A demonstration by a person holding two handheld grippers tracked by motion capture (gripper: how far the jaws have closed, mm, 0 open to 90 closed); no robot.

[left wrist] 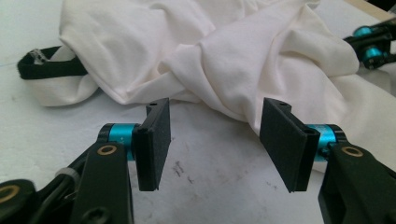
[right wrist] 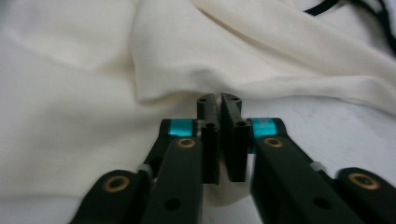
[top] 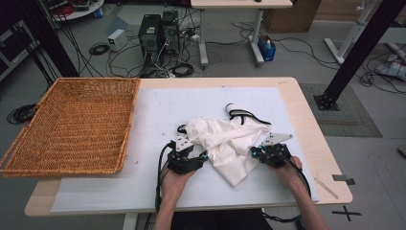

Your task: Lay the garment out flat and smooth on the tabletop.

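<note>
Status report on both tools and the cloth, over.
Left tool open, short of the white cloth. Right tool shut at the cloth's edge; grip on fabric unclear. Basket off to the left, nothing in the way.

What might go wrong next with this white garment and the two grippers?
1. The right gripper has its jaws nearly closed at a fold of the white garment; whether cloth is caught is unclear, so a pull may slip off.
2. The left gripper is open, short of the crumpled cloth, and may pinch several layers.
3. The black strap may snag when the garment is lifted.
</note>
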